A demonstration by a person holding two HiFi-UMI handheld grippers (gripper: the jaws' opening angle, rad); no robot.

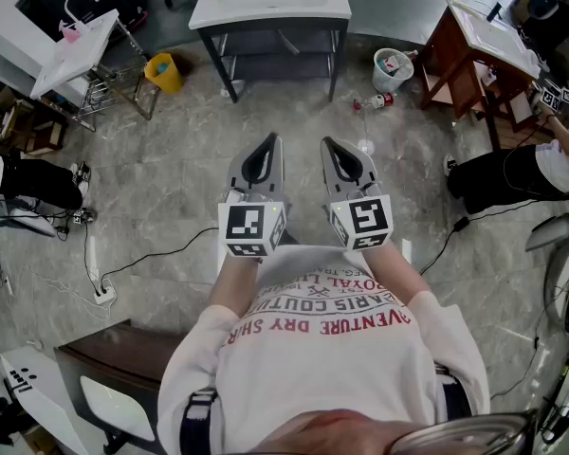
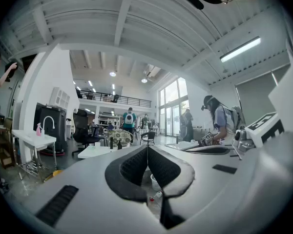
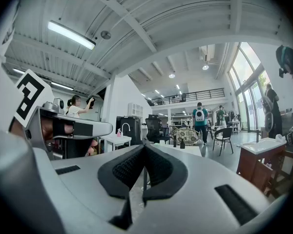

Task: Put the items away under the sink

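Head view showed my left gripper (image 1: 264, 154) and right gripper (image 1: 344, 156) held level side by side, both closed on nothing. Well ahead of them stood the sink (image 1: 270, 3); a bottle (image 1: 373, 101) lay on the floor (image 1: 171, 159), ahead and right of my right gripper.

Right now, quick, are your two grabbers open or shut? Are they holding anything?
Left gripper: shut, holding nothing.
Right gripper: shut, holding nothing.

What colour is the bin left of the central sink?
The bin is yellow; clearest in head view.
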